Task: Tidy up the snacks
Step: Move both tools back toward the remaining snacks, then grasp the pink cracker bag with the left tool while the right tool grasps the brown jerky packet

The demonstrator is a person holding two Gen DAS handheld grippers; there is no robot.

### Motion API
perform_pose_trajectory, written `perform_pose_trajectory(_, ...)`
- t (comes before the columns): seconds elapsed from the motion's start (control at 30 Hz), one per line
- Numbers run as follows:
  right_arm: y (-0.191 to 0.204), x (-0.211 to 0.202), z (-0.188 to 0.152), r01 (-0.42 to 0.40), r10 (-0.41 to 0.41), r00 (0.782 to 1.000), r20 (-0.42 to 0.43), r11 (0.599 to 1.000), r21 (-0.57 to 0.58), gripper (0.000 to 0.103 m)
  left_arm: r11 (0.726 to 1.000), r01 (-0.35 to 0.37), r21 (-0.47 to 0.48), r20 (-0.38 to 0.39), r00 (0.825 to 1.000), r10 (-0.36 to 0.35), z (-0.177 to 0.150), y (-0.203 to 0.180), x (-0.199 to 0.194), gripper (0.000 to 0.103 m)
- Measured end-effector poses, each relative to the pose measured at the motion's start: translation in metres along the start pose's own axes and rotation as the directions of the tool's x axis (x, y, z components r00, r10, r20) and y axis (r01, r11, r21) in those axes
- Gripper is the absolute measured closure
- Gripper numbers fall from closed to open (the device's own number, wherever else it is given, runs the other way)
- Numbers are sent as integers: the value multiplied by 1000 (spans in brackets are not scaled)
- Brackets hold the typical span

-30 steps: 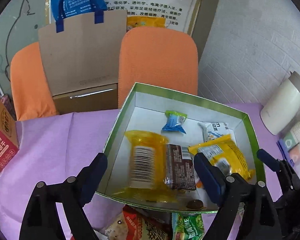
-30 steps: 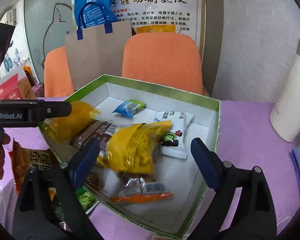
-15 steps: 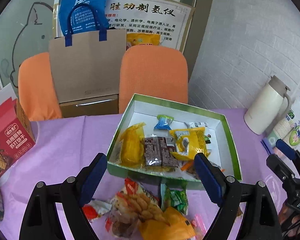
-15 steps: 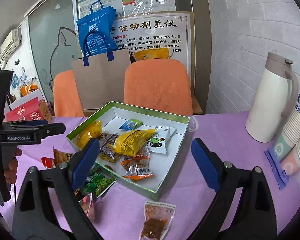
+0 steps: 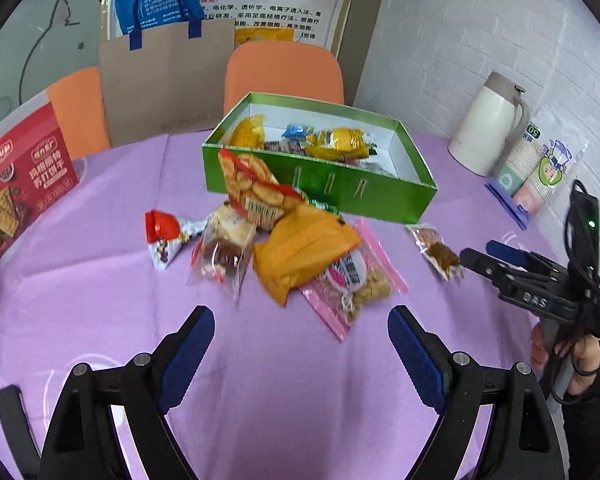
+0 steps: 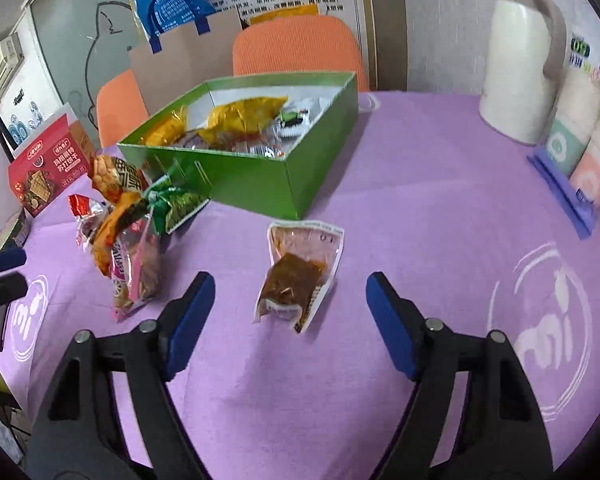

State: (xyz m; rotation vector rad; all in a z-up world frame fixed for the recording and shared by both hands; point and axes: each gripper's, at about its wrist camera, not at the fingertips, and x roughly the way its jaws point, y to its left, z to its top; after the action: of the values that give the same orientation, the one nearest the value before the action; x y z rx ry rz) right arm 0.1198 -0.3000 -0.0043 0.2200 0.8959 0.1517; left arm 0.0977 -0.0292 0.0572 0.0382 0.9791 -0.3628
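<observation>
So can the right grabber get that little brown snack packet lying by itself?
Probably yes. The right gripper is open, and the brown snack packet lies flat on the purple tablecloth straight ahead of it, with nothing between them.

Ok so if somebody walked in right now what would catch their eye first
Probably the bright green box in the middle of the purple tablecloth, already partly filled with snacks. Next, the heap of loose packets spilled against its front wall, and one clear packet of brown snack lying alone before the open right claw.
</observation>
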Motion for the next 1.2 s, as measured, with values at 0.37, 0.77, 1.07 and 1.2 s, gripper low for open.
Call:
perform_pose_trajectory(0.37,6,5,-26,-37,37,998,-50,999,-9,63,996,72,-49,-38,997,-74,-19,-6,16,13)
perform_pose_trajectory(0.77,8,-23,-52,-51,47,996,-75,998,-47,63,982,37,-184,-84,995,-53,16,-28,105,13)
perform_pose_trajectory(1.07,15,-21,-58,-82,77,993,-91,995,-54,63,990,99,-98,-92,990,-108,-3,-27,86,86)
perform_pose_trajectory(1.2,15,-23,-63,-83,77,992,-96,995,-63,61,988,144,-56,-104,983,-150,-29,-31,61,83)
